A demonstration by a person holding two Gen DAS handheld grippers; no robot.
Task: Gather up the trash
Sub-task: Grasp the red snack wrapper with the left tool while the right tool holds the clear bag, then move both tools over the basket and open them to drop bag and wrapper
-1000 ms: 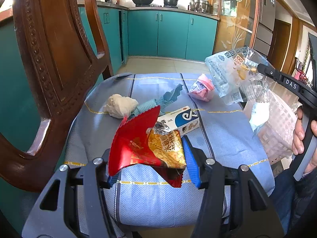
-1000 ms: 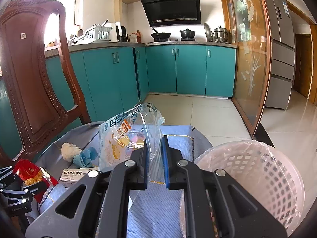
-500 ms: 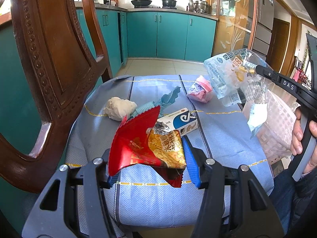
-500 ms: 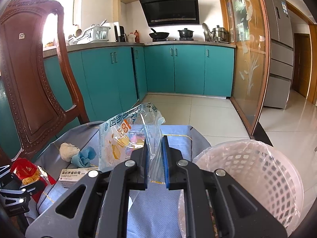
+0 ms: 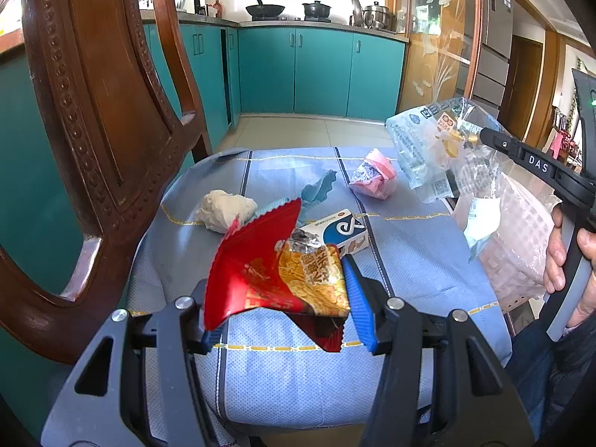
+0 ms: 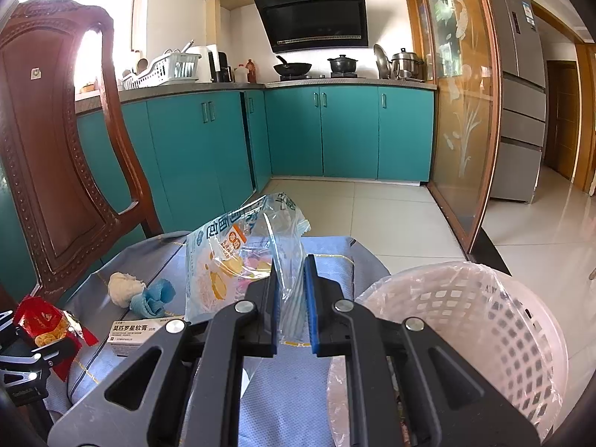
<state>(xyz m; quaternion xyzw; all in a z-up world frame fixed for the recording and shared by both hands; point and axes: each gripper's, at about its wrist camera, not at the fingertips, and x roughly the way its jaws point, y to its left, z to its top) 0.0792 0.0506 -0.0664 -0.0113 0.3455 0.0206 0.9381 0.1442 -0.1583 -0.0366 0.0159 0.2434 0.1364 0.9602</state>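
The right gripper (image 6: 290, 300) pinches a clear bread bag (image 6: 238, 257) raised just left of the lined basket (image 6: 484, 320), likely for dropping; the left gripper (image 5: 283, 298) clamps a red snack wrapper (image 5: 260, 275) above the near cloth (image 5: 409, 260), waiting

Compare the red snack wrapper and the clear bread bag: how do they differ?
The red snack wrapper is opaque foil; the clear bread bag is see-through. The left hand-held gripper holds the wrapper, while the right hand-held gripper holds the bag beside the basket. Both are gripped and lifted.
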